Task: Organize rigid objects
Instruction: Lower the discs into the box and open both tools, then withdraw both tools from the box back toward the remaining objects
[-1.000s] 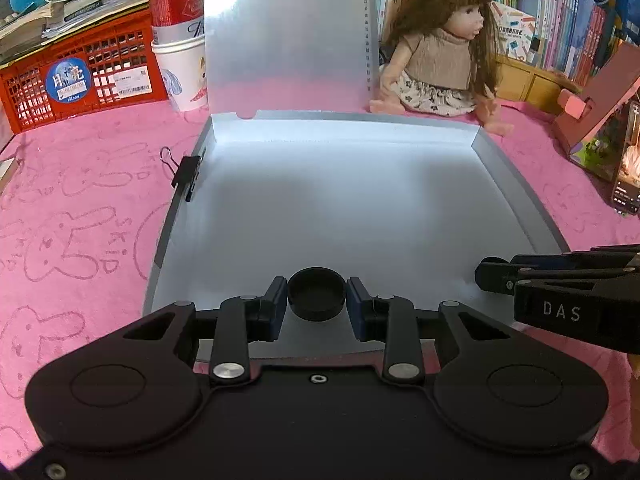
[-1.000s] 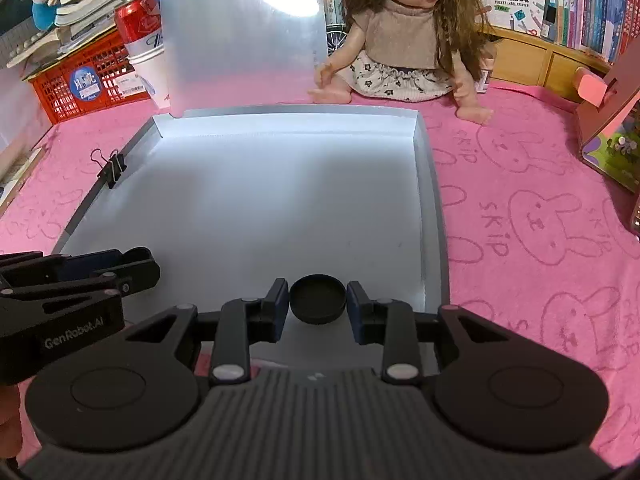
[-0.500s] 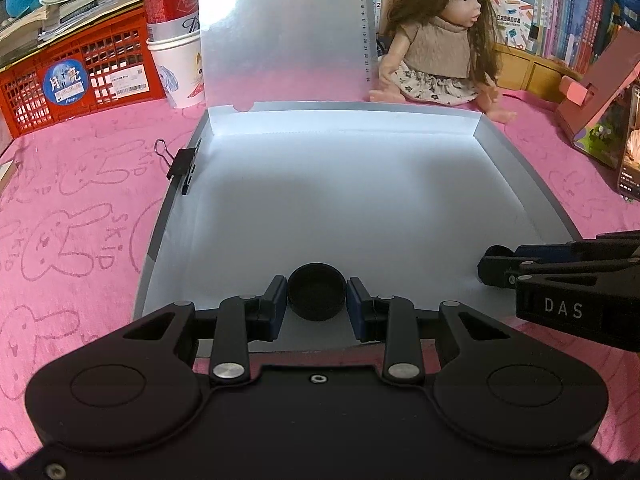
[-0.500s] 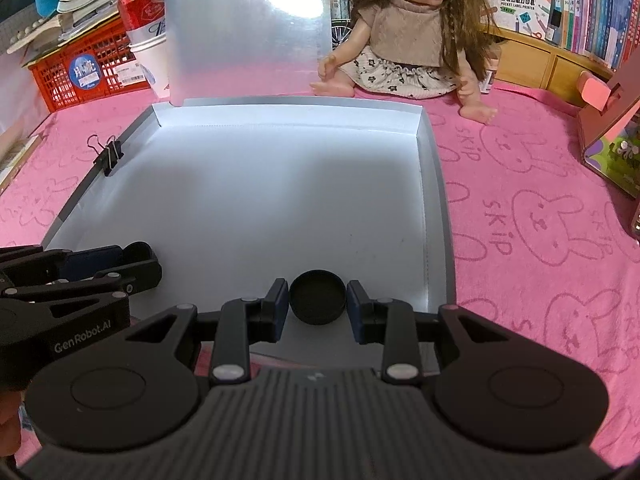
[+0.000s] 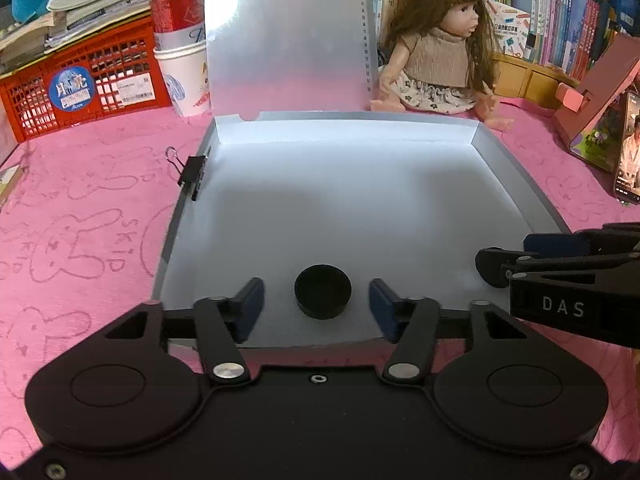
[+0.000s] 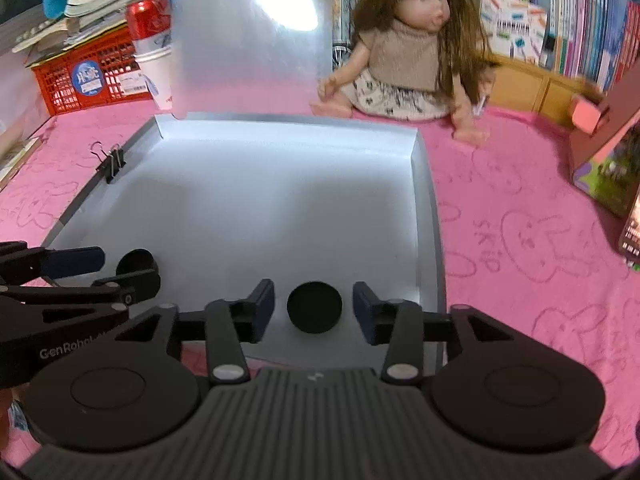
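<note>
Both tongs (image 5: pixel 316 306) released round black caps (image 5: pixel 323 291).

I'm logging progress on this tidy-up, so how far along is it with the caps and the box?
Done: two black round caps sit on the floor of the open grey box, one between the left gripper's spread fingers, the other between the right gripper's.

In hand: nothing; both sets of jaws stand open, clear of the caps.

Left: no other loose rigid piece is plainly in view, so I can't tell.
</note>
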Tool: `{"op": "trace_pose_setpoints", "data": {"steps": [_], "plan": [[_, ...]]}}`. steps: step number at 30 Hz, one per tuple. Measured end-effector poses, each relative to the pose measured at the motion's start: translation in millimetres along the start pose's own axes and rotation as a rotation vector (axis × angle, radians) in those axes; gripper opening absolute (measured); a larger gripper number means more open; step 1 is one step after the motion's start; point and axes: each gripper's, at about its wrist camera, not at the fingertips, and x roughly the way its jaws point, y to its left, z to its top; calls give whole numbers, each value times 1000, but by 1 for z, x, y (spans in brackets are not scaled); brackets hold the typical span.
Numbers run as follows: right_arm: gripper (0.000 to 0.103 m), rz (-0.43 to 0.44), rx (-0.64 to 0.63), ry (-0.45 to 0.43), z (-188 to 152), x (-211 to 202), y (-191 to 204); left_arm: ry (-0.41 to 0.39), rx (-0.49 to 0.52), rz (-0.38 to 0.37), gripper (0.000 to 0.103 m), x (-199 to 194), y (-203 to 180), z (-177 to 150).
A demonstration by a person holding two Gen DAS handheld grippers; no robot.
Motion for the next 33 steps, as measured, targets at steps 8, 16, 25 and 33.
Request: {"op": "trace_pose_setpoints", "data": {"steps": [8,16,25,33], "plan": [[81,-20,-31,-80,-3,-22,3,-62,0,15,77,-25,4,-4],[94,-10,-19,-190,-19,-50,-5,-169,76,33,82,-63,0,-24],[102,2,-48,-348,-54,-90,-7,-240,81,3,83,-97,2,-53],[103,28,-57,-409,-85,-110,-6,-283,92,-32,84,-120,1,-82]]}}
